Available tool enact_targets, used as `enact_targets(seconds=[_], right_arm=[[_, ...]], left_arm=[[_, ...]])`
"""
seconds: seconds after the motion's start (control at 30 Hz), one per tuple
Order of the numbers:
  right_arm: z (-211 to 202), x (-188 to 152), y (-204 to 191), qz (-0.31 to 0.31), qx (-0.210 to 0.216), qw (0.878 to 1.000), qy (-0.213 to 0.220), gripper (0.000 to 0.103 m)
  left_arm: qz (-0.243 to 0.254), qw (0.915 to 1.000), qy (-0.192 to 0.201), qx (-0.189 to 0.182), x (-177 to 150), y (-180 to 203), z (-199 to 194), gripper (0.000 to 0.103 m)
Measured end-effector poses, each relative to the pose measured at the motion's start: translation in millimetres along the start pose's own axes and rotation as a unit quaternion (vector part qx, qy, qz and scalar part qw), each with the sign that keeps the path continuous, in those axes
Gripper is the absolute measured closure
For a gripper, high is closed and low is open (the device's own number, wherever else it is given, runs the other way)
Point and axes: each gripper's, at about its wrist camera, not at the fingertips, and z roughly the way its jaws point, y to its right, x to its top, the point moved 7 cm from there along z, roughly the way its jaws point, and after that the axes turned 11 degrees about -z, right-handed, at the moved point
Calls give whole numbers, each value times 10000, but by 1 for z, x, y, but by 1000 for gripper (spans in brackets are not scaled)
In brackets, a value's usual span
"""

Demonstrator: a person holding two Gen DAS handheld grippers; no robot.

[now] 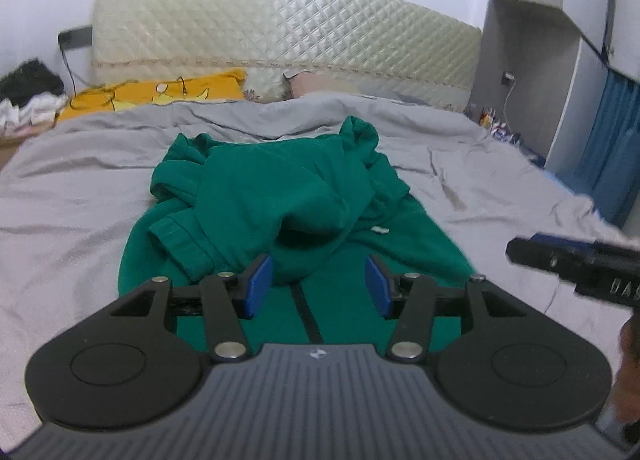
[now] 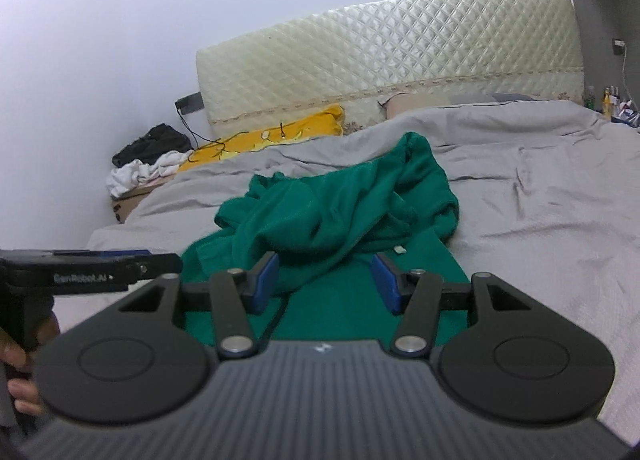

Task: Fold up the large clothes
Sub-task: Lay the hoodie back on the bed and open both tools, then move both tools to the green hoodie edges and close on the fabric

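A large dark-green knitted garment (image 1: 280,200) lies rumpled along the middle of a bed's grey quilted cover (image 1: 80,188), its upper part and one cuffed sleeve heaped over the flatter near portion, so it likely needs spreading before any fold. The left gripper (image 1: 319,286) and the right gripper (image 2: 325,282) hover side by side above the garment's near edge, blue pads parted and empty, apparently placed to take hold of that edge. Beyond stand a yellow pillow (image 1: 160,94) and a cream quilted headboard (image 1: 280,24)
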Motion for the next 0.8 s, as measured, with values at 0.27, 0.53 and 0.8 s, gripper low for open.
enact_targets(seconds=[0.27, 0.53, 0.8], right_arm=[[17, -25, 2, -42, -82, 9993, -370, 48], [23, -33, 16, 133, -258, 9983, -498, 48], [23, -38, 33, 356, -364, 9969, -597, 45]], left_arm=[[-308, 9990, -320, 30, -31, -11, 39, 46], [-614, 9961, -520, 348, -34, -40, 63, 46], [-869, 9927, -608, 578, -29, -55, 67, 45]])
